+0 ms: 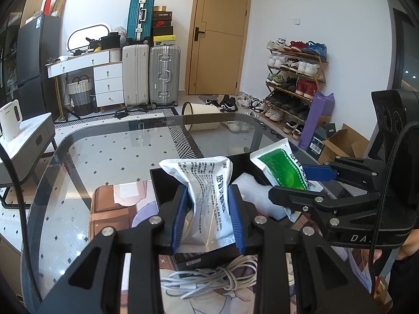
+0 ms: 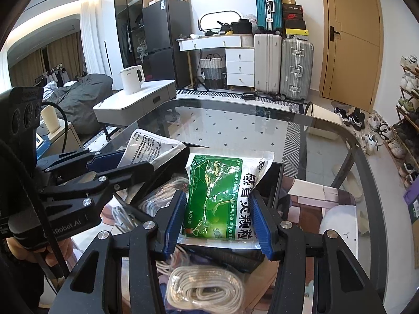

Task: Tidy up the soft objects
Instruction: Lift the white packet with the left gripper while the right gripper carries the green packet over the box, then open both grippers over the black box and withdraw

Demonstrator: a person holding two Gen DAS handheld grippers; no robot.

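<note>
Nearest, at 6 o'clock in the left wrist view: a loose coil of white cable [image 1: 209, 280] on the glass table [image 1: 104, 151]; in the right wrist view, a tidier cable bundle [image 2: 207, 287] at 6 o'clock.

Just beyond, left gripper [image 1: 209, 219] pinching the white packet [image 1: 203, 183] at its waist, blue pads [image 1: 180, 217] pressed into both sides, packet upright over the black box [image 1: 167, 183]; right gripper [image 2: 216, 222] likewise clamped on the green packet [image 2: 217, 191], squeezed across its lower half, held above the same box at 12 o'clock of the fingers.

Handling, by the look: light, soft, crinkly foil with loose contents; likely slippery, prone to sagging or sliding if gripped near a sealed edge; best taken across the filled middle, as now; firm but not crushing.

Pose: both grippers level, pointing forward, side by side and near each other; right one at 3 o'clock in the left view, left one at 9 o'clock in the right view.

Farther off at 12 o'clock: suitcases [image 1: 152, 76], a wooden door [image 1: 220, 34]; shoe rack [image 1: 296, 78] at 2 o'clock.
</note>
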